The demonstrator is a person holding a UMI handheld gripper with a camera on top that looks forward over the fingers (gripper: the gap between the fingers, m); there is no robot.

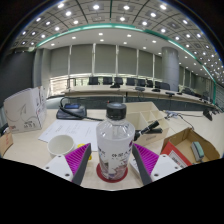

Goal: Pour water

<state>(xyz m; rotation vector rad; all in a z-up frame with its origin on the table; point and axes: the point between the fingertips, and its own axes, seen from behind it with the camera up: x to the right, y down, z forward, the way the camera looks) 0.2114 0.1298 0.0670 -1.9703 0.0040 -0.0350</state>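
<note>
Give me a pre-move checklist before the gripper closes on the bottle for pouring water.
1. Clear plastic bottle with black cap stands between the fingers: ok.
2. Bottle upright on the light wooden table: ok.
3. Cap is on the bottle; whether it must come off before pouring: cannot tell.
4. Gripper open, its purple-padded fingers on either side of the bottle: ok.
5. White paper cup upright, just ahead of the fingers beside the bottle: ok.
6. Water level in the bottle: cannot tell.
</note>
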